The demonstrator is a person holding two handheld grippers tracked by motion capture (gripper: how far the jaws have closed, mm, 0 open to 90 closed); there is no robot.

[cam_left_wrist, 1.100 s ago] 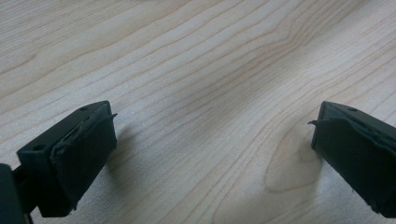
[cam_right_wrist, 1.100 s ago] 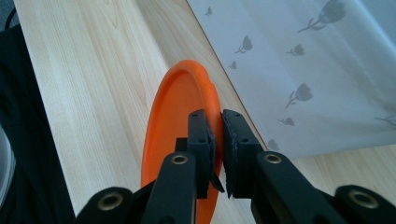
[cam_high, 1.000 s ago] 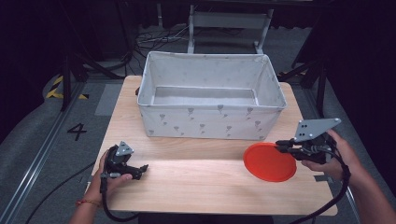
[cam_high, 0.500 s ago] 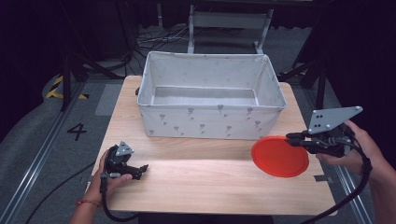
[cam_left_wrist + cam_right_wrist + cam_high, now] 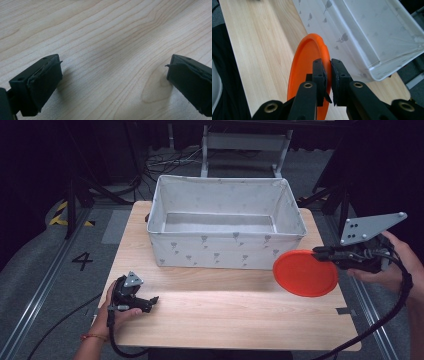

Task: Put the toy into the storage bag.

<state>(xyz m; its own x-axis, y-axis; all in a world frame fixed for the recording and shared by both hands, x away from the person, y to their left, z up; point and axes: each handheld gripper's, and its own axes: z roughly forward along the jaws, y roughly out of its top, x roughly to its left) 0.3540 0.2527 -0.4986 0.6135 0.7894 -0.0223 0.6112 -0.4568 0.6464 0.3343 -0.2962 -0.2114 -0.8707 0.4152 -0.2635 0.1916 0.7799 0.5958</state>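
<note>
The right claw (image 5: 320, 252) is gripping the orange plate's (image 5: 305, 272) rim; it should be carrying it level over the fabric bin's (image 5: 225, 251) wall. The left claw (image 5: 150, 302), spread wide, is resting on the table (image 5: 225, 310).

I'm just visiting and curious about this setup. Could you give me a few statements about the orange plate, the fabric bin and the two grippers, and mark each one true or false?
1. The right gripper is clamped on the rim of the orange plate. True.
2. The orange plate lies inside the white fabric bin. False: it is held outside the bin, near the bin's right front corner, above the wooden table.
3. The left gripper has its jaws apart with nothing between them. True.
4. The left gripper is reaching into the bin. False: it rests on the table near the front left edge.
5. The bin holds several items. False: it looks empty.
</note>
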